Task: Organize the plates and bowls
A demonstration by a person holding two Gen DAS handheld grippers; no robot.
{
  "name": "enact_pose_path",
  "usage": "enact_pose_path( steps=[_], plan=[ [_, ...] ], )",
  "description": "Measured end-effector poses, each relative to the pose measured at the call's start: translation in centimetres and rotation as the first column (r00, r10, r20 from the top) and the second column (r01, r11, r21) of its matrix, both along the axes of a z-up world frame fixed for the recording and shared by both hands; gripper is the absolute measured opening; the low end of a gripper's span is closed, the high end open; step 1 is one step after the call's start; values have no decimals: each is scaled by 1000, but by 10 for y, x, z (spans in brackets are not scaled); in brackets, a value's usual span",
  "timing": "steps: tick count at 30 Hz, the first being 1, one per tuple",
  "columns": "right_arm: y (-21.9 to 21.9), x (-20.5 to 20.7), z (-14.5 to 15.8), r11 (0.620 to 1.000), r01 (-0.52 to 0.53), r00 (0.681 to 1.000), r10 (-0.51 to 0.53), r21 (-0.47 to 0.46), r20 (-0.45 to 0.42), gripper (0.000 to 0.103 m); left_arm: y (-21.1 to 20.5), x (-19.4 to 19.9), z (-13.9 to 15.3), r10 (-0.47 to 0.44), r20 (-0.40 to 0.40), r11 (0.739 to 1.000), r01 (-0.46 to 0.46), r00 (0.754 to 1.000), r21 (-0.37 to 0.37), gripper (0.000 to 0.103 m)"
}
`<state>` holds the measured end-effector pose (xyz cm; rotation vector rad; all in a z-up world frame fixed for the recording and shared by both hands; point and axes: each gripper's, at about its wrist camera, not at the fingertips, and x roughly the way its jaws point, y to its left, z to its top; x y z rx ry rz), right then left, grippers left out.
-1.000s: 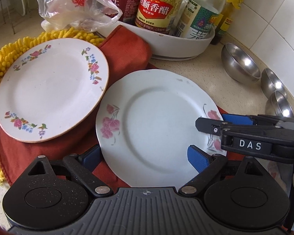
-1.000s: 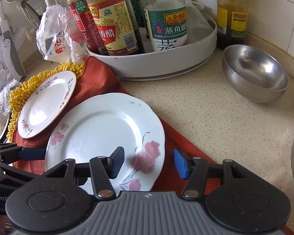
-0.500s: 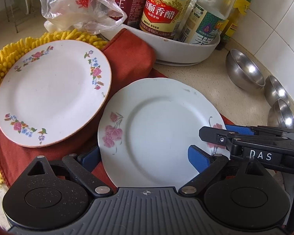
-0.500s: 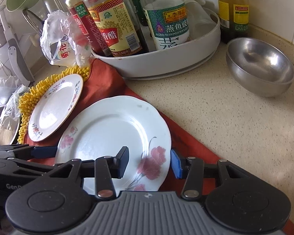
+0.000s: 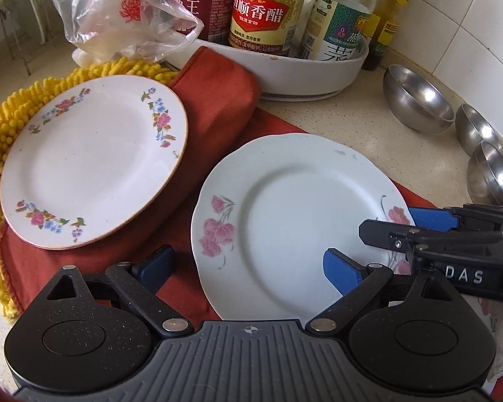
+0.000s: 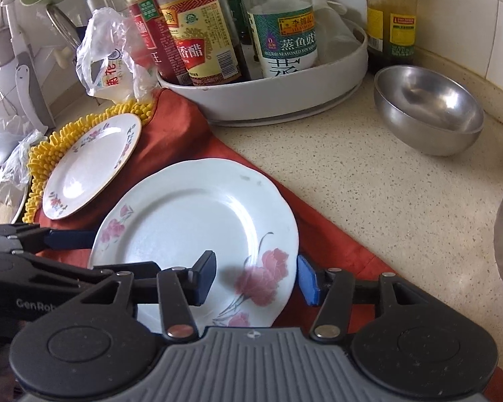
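Observation:
A white plate with pink flowers [image 5: 295, 221] [image 6: 198, 227] lies on a red cloth [image 5: 218, 114]. My left gripper [image 5: 248, 268] is open, its fingers straddling the plate's near-left edge. My right gripper [image 6: 256, 279] is open, its fingers either side of the plate's near-right rim. A smaller plate with a coloured flower border [image 5: 94, 160] [image 6: 90, 164] rests to the left on a yellow chenille mat [image 5: 3, 127]. Three steel bowls [image 5: 419, 100] [image 6: 429, 107] stand along the tiled wall at right.
A white tray [image 5: 305, 70] of sauce bottles [image 6: 201, 33] stands behind the plates. A clear plastic bag [image 5: 124, 16] lies at back left. A yellow-labelled bottle [image 6: 390, 16] stands in the corner. Speckled counter [image 6: 369, 174] lies between plate and bowls.
Both grippers have drawn back and up a little. The right gripper's jaws have narrowed around the plate's rim. The plates and bowls have not moved.

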<state>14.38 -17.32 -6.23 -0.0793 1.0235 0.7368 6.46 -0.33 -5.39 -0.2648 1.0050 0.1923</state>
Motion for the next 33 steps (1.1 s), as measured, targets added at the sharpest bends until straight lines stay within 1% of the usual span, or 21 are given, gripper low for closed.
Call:
enact_pose_path(
  steps=[3,5,7,12,16,24,33],
  plan=[
    [0,0,1,1000,10,1000,-10,-6,4,47,-2,1,1,-4,4,1000,4,1000,9,94],
    [0,1,1,1000,16,1000,-16,-7,-1,45,-5,2,2,-27,12,1000,27,1000,1,88],
    [-1,2,1,1000,27,1000,-27,-5,-12,43,-7,3,3,-24,5,1000,23,1000,15,88],
    [-1,-1,2,999,45,999,-45,-3,-27,43,-5,4,5,-13,0,1000,13,1000,12,88],
    [-1,-4,4,998,56,998,-55,15,-40,43,-3,2,11,-1,12,1000,0,1000,23,88],
    [-1,-8,21,997,71,997,-71,42,-12,43,1,-3,26,-3,55,999,1,998,32,88],
    [-13,-12,38,991,121,993,-121,66,6,43,-8,-2,43,-42,97,998,37,994,55,88]
  ],
)
